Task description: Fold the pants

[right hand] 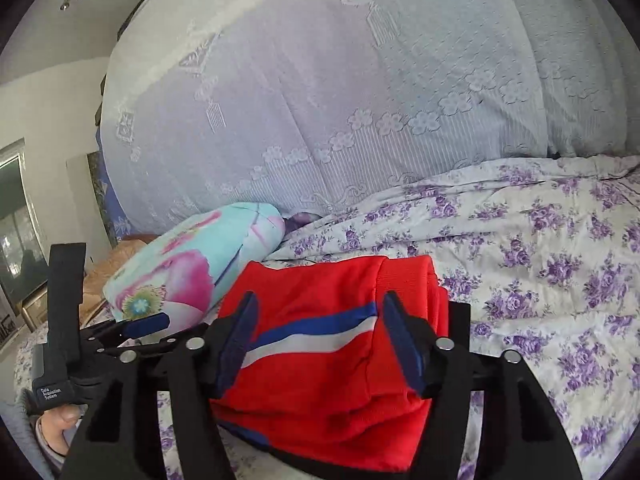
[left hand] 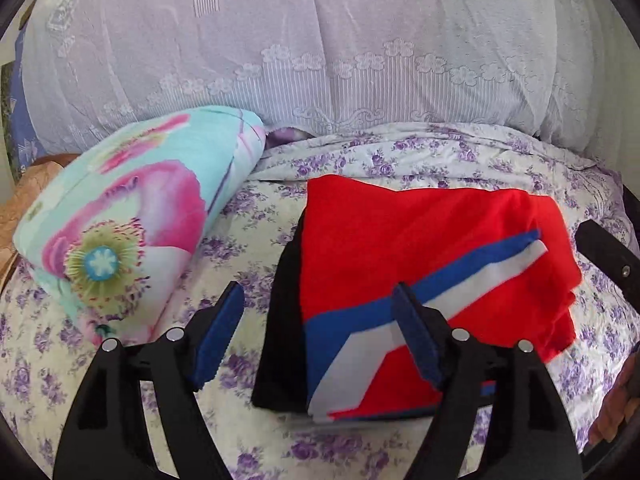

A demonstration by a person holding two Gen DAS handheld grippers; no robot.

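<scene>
The red pants (left hand: 420, 248) with a blue and white stripe and a black edge lie folded in a compact pile on the floral bed sheet (left hand: 248, 216). My left gripper (left hand: 316, 300) is open above the pile's near left corner, holding nothing. In the right wrist view the pants (right hand: 320, 384) lie right under my right gripper (right hand: 318, 310), which is open with its blue pads either side of the stripe, not gripping. The left gripper also shows in the right wrist view (right hand: 148, 322) at the left. A black part of the right gripper shows in the left wrist view (left hand: 608, 256).
A turquoise pillow with pink flowers (left hand: 132, 224) lies left of the pants, also in the right wrist view (right hand: 192, 256). A large lilac lace-covered bedding stack (left hand: 320, 48) rises behind. Open sheet lies to the right (right hand: 552, 272). A window (right hand: 16, 216) is at far left.
</scene>
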